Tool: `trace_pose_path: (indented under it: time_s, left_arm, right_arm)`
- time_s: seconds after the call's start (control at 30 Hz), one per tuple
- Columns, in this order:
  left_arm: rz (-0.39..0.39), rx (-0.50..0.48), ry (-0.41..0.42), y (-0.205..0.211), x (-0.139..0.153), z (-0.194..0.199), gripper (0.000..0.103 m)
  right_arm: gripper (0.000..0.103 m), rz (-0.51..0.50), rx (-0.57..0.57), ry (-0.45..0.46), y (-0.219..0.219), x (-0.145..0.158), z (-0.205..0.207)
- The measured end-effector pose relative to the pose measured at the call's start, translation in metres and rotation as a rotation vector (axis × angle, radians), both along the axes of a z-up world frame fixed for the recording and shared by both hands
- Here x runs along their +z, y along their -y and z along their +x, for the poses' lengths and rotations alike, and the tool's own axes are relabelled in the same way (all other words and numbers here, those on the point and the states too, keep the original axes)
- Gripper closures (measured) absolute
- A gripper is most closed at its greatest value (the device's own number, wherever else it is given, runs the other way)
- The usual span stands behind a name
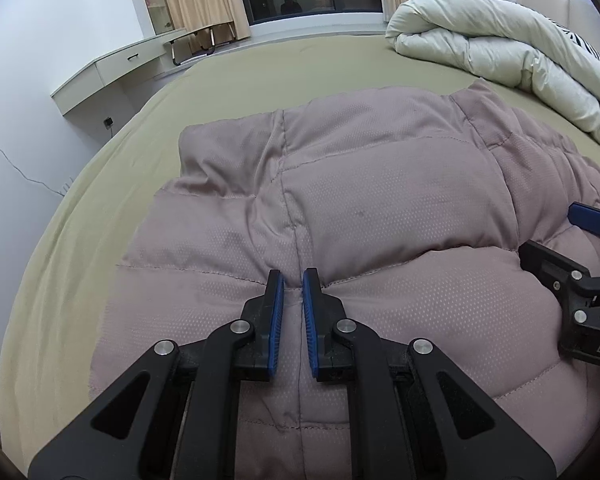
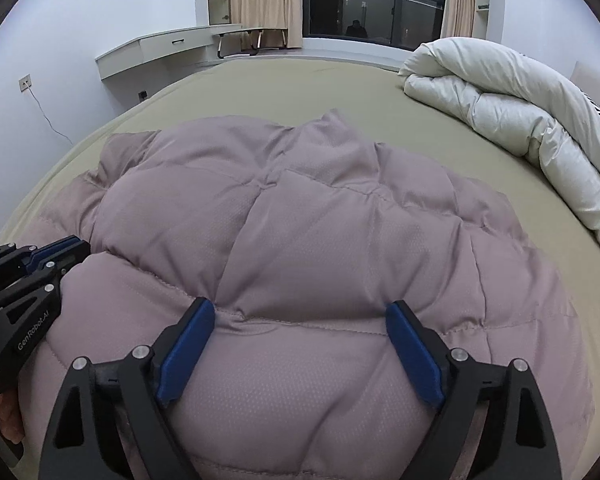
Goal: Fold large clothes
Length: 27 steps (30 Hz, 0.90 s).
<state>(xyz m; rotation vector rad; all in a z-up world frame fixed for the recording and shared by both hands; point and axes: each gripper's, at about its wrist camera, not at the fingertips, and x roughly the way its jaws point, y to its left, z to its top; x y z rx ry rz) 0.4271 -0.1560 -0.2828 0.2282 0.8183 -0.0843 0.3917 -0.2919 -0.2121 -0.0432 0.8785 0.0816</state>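
Observation:
A mauve quilted puffer jacket (image 1: 380, 184) (image 2: 300, 220) lies spread and bunched on the olive bed sheet (image 1: 240, 80) (image 2: 260, 88). My left gripper (image 1: 293, 274) hovers over the jacket's near part along a centre seam. Its blue pads are almost together, and no fabric is visibly pinched between them. It also shows at the left edge of the right wrist view (image 2: 80, 246). My right gripper (image 2: 300, 306) stands wide open over a puffed panel near the front, its pads on either side of the bulge without pressing it. Its fingers also enter the left wrist view at the right edge (image 1: 548, 230).
A rolled white duvet (image 1: 480, 40) (image 2: 500, 92) lies at the bed's far right. A wall-mounted desk (image 1: 112, 68) (image 2: 160, 46) and curtained dark window stand beyond the bed. Bare sheet surrounds the jacket on the left and far side. A hand (image 2: 4, 420) holds the left gripper's handle.

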Motion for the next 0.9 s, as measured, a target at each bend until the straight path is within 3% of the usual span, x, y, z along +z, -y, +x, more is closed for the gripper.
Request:
trace_pose_path:
  time_s: [0.07,0.2,0.27,0.3,0.33,0.37,0.4,0.5,0.6,0.67,0.8,0.9]
  left_arm:
    - [-0.019,-0.003,-0.002,-0.005,0.000,0.000,0.093]
    - [-0.231,0.011,-0.064,-0.045,0.033,-0.009,0.092]
    - [-0.257,0.059,-0.031,-0.072,0.052,-0.027,0.090]
    - [-0.272,0.073,-0.016,-0.084,0.058,-0.033,0.073]
    - [-0.307,0.097,-0.014,-0.104,0.062,-0.041,0.030]
    - [-0.354,0.126,-0.008,-0.124,0.063,-0.048,0.009]
    - [-0.396,0.151,0.007,-0.142,0.064,-0.054,0.000]
    - [-0.484,0.177,-0.085,-0.180,0.051,-0.052,0.000]
    - [-0.631,0.223,-0.222,-0.213,0.017,-0.040,0.000]
    - [-0.697,0.209,-0.272,-0.221,0.001,-0.030,0.000]
    - [-0.790,0.151,-0.341,-0.223,-0.017,-0.008,0.000]
    - [-0.784,0.115,-0.377,-0.215,-0.028,0.004,0.000]
  right_arm:
    - [0.012,0.009,0.000,0.003,0.001,-0.002,0.000]
    - [0.011,0.068,0.016,-0.015,0.009,0.009,-0.003]
    - [0.011,0.128,0.014,-0.045,0.023,0.026,-0.009]
    - [0.011,0.159,0.008,-0.041,0.031,0.034,-0.015]
    - [0.010,0.220,-0.003,-0.009,0.048,0.047,-0.029]
    - [0.007,0.271,-0.017,0.024,0.065,0.058,-0.040]
    - [0.002,0.313,-0.038,0.054,0.083,0.066,-0.051]
    - [0.000,0.378,-0.109,0.089,0.142,0.076,-0.072]
    - [0.000,0.434,-0.174,0.025,0.194,0.064,-0.078]
    - [0.000,0.551,-0.210,-0.025,0.230,0.048,-0.082]
    - [0.001,0.710,-0.285,-0.103,0.274,0.010,-0.085]
    - [0.005,0.795,-0.240,-0.176,0.273,-0.017,-0.080]
